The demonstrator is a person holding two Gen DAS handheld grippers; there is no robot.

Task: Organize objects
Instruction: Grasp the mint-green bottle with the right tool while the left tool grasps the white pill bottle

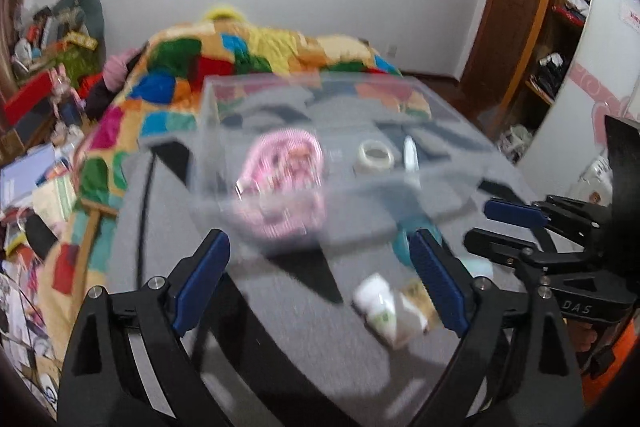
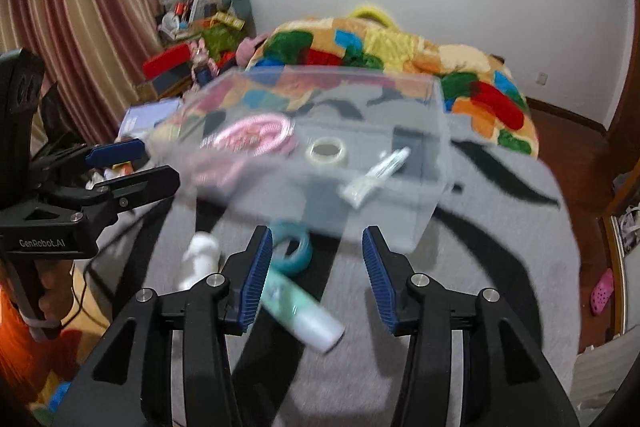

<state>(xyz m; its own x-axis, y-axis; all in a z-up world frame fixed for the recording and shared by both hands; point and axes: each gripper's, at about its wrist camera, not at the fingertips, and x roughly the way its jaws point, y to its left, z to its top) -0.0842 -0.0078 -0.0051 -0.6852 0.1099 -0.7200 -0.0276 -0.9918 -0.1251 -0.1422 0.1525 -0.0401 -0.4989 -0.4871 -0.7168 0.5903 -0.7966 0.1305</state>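
Observation:
A clear plastic box (image 1: 224, 107) (image 2: 436, 131) stands on the grey bed cover. Inside it lie a pink coiled cord (image 1: 286, 163) (image 2: 252, 135), a white tape roll (image 1: 375, 155) (image 2: 326, 151) and a small white tube (image 1: 410, 155) (image 2: 378, 173). In front of the box lie a teal tape roll (image 2: 294, 247) (image 1: 402, 247), a green-and-white tube (image 2: 304, 311) and a small white bottle (image 1: 378, 301) (image 2: 200, 259). My left gripper (image 1: 320, 281) (image 2: 134, 167) is open and empty before the box. My right gripper (image 2: 318, 277) (image 1: 500, 227) is open and empty above the green-and-white tube.
A patchwork quilt (image 1: 248, 55) (image 2: 400, 55) is heaped behind the box. Cluttered furniture (image 1: 48, 59) stands at the left by the curtain (image 2: 80, 7). A black cable (image 1: 144, 207) runs along the bed's left edge. A wooden shelf (image 1: 560, 27) stands at the right.

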